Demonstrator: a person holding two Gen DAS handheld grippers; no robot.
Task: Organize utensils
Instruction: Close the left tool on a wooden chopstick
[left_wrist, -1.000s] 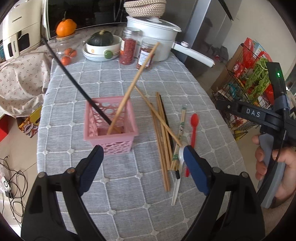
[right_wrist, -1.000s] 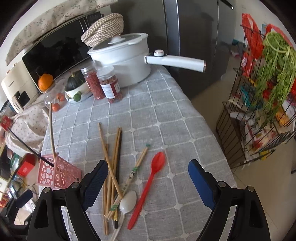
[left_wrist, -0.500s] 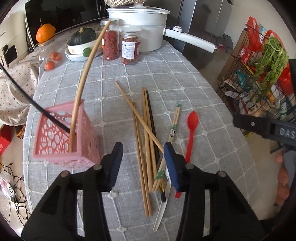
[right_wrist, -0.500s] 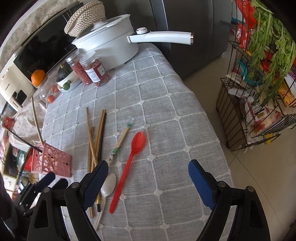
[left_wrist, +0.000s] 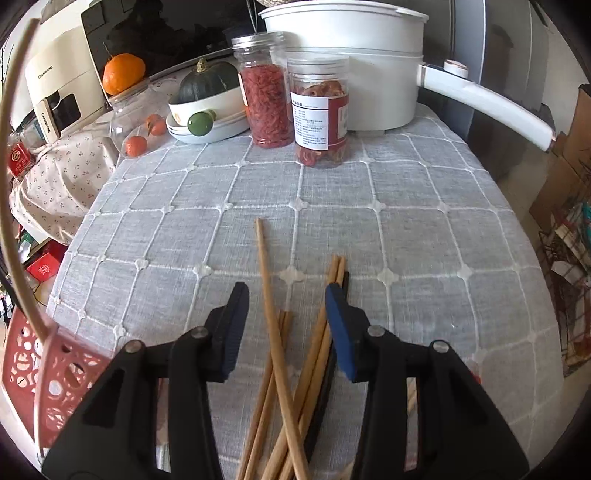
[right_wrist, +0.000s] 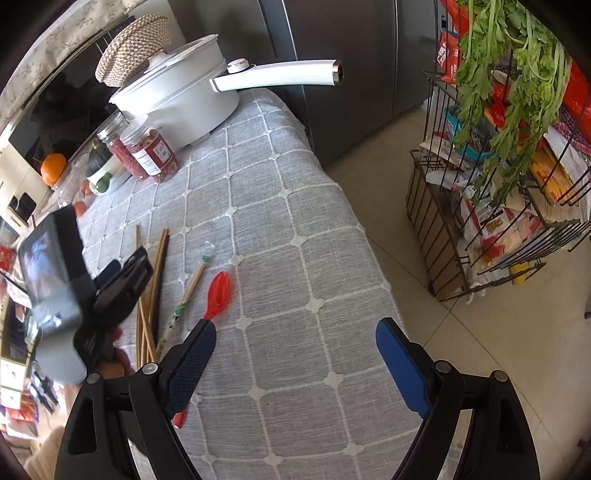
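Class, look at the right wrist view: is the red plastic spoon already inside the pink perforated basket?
No, the red plastic spoon lies flat on the grey checked tablecloth.

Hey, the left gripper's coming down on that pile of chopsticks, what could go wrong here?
1. The left gripper straddles several crossed wooden chopsticks; its open jaws may catch more than one, or lever the others aside.
2. The pink basket sits at the tablecloth's left edge with a long stick leaning out; a bump might tip it.
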